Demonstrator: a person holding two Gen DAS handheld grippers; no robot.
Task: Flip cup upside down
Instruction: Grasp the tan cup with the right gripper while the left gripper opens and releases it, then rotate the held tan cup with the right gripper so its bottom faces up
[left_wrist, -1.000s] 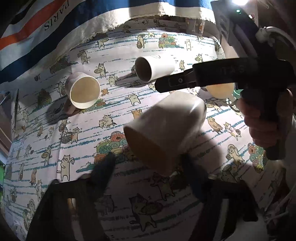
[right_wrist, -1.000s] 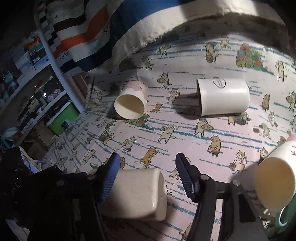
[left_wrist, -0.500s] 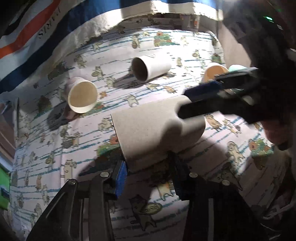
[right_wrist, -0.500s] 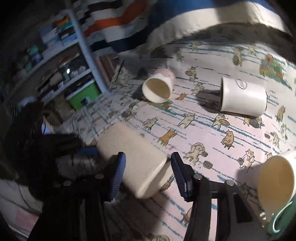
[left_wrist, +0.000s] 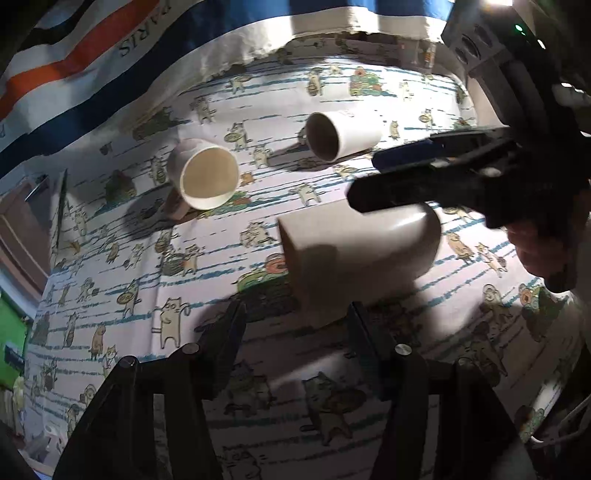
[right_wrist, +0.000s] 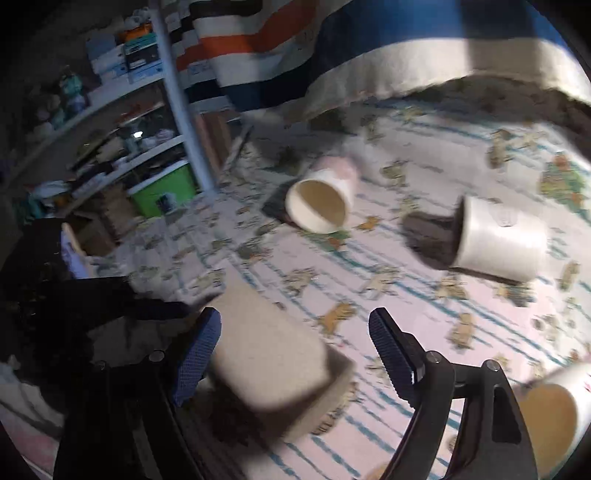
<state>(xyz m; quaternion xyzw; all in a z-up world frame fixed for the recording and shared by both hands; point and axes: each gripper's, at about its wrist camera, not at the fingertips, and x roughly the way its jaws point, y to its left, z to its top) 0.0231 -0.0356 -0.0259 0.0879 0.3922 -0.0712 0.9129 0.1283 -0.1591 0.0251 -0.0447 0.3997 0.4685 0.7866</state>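
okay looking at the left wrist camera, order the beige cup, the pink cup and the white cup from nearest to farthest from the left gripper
1. The beige cup, on its side just ahead of the left gripper, under the right gripper.
2. The pink cup, farther back on the left, mouth toward the camera.
3. The white cup, back and right of centre; only a little beyond the pink one.

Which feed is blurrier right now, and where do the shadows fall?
Right wrist view: motion-smeared, the beige cup and tablecloth soft. Left wrist view: sharper; the right tongs cast shadow on that cup; foreground dark.
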